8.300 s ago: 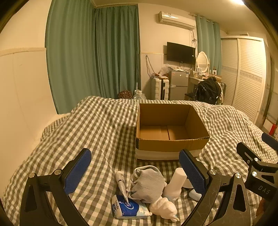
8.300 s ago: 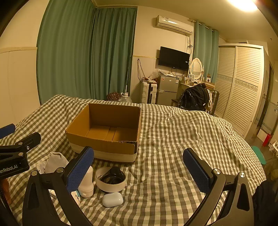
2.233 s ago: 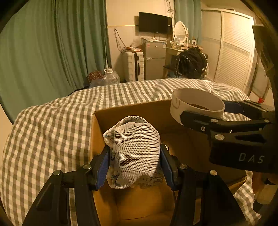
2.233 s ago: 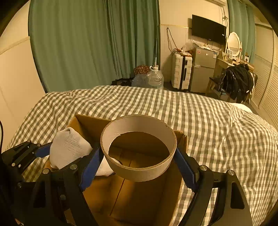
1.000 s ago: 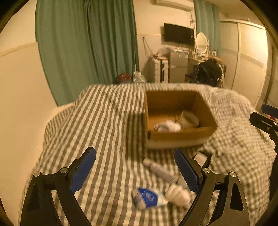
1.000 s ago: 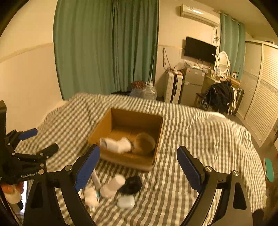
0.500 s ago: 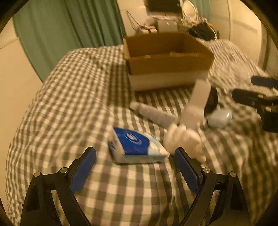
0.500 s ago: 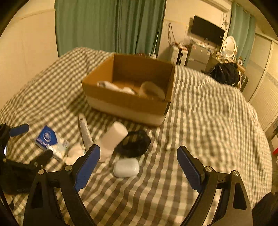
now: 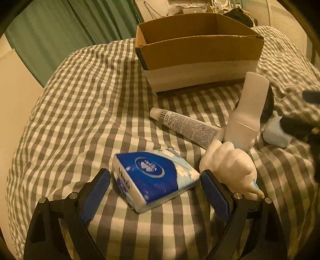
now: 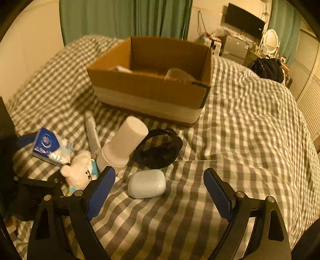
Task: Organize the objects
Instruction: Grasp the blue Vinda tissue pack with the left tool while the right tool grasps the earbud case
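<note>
My left gripper (image 9: 155, 192) is open, its fingers on either side of a blue tissue pack (image 9: 152, 176) on the checked bedcover. A white plush toy (image 9: 230, 166), a printed tube (image 9: 186, 126) and a white bottle (image 9: 248, 112) lie just beyond. My right gripper (image 10: 159, 192) is open low over a white earbud case (image 10: 147, 186). In the right wrist view the bottle (image 10: 124, 144), a black ring (image 10: 160, 148), the tube (image 10: 92, 132), the plush (image 10: 80, 172) and the tissue pack (image 10: 52, 148) lie ahead. The cardboard box (image 10: 152, 88) holds a pale cloth and a tape roll (image 10: 178, 74).
The box (image 9: 198, 52) stands behind the loose items on the bed (image 9: 80, 100). Green curtains (image 10: 124, 18) hang behind the bed. A dark bag (image 10: 268, 70), a TV and a wardrobe stand at the far right. The bedcover rises in folds to the right (image 10: 260, 120).
Both grippers have dropped lower and closer to the loose items. The left now straddles the tissue pack; the right has closed in on the earbud case.
</note>
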`<act>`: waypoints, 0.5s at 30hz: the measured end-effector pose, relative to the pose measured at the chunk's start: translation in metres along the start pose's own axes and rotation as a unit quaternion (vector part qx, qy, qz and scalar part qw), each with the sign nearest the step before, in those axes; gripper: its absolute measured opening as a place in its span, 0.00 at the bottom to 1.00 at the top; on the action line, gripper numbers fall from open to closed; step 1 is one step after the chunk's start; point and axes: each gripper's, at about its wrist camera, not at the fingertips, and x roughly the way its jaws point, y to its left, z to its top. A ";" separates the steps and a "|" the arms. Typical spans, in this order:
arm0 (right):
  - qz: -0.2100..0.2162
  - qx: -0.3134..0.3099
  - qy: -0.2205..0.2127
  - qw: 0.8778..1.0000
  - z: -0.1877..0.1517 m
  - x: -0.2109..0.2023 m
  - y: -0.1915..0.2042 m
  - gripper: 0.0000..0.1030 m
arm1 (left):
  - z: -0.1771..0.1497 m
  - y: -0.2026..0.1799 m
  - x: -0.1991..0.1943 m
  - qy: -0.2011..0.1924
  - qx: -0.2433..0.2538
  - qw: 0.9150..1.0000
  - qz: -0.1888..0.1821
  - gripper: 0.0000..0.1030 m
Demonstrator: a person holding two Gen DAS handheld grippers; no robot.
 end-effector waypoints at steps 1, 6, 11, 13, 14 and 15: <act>-0.003 -0.001 0.009 1.000 0.001 0.007 0.001 0.87 | 0.000 0.002 0.001 0.000 -0.004 1.000 -0.005 0.89; -0.003 -0.009 0.039 0.999 0.001 0.027 0.006 0.87 | -0.001 0.002 -0.003 -0.008 -0.008 1.000 -0.013 0.77; -0.003 -0.022 0.058 0.998 -0.003 0.040 0.013 0.78 | 0.000 0.006 -0.015 -0.026 -0.020 0.999 -0.029 0.73; -0.005 -0.028 0.066 0.997 -0.005 0.045 0.016 0.77 | 0.001 0.008 -0.021 -0.034 -0.023 0.999 -0.033 0.73; -0.007 -0.032 0.071 0.997 -0.006 0.048 0.017 0.76 | 0.001 0.010 -0.025 -0.038 -0.025 0.998 -0.036 0.73; -0.008 -0.034 0.076 0.996 -0.006 0.050 0.018 0.73 | 0.002 0.012 -0.029 -0.042 -0.028 0.998 -0.039 0.73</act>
